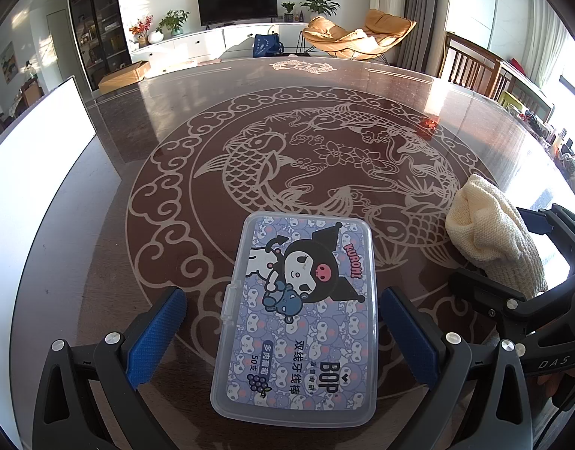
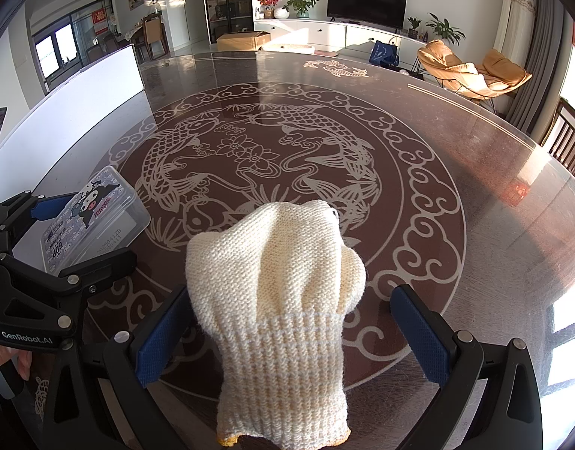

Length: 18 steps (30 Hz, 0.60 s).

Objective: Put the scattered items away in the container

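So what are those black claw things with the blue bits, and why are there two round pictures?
They are grabbing tools, one in each of a person's hands. Each has a tiny camera looking along its jaws, so each picture is one tool's view.

The left gripper has its jaws open on either side of a clear plastic box with a cartoon lid, lying on the dark table with fish patterns. The right gripper has its jaws open around a cream knitted glove. The pads look apart from both things, so nothing seems squeezed yet. A white board stands at the left.
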{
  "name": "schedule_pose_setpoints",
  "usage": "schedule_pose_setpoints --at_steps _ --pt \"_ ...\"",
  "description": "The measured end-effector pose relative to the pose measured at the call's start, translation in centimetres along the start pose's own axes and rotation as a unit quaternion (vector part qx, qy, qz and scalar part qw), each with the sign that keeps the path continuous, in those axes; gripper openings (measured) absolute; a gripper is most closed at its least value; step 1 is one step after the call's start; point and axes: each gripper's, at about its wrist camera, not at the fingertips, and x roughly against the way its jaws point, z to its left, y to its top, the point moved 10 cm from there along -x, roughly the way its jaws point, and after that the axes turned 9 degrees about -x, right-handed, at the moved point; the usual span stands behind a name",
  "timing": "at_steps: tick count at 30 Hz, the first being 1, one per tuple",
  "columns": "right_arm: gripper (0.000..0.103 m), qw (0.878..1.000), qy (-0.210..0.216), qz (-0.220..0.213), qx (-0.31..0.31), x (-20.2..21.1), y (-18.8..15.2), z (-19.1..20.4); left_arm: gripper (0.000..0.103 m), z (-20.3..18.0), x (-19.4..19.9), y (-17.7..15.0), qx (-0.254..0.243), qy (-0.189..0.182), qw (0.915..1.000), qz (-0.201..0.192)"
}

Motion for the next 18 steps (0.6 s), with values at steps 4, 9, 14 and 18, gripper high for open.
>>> schedule_pose_setpoints --at_steps 4,9,14,18 --pt "0.103 1.000 0.000 0.000 0.000 0.00 0.00 0.00 0.103 -0.01 0.00 0.00 0.000 0.000 1.0000 0.000" --pt "0.103 1.000 0.000 0.000 0.000 0.01 0.01 0.00 0.103 -0.04 0.00 0.00 0.000 0.000 1.0000 0.000" --pt "0.103 1.000 0.000 0.000 0.000 0.00 -0.01 -0.01 0.103 -0.05 -0.01 -0.01 0.001 -0.001 1.0000 0.000" --pt "0.103 1.000 0.000 0.000 0.000 -0.02 -0.01 0.00 0.103 0.24 -0.22 0.03 0.000 -0.001 1.0000 0.001"
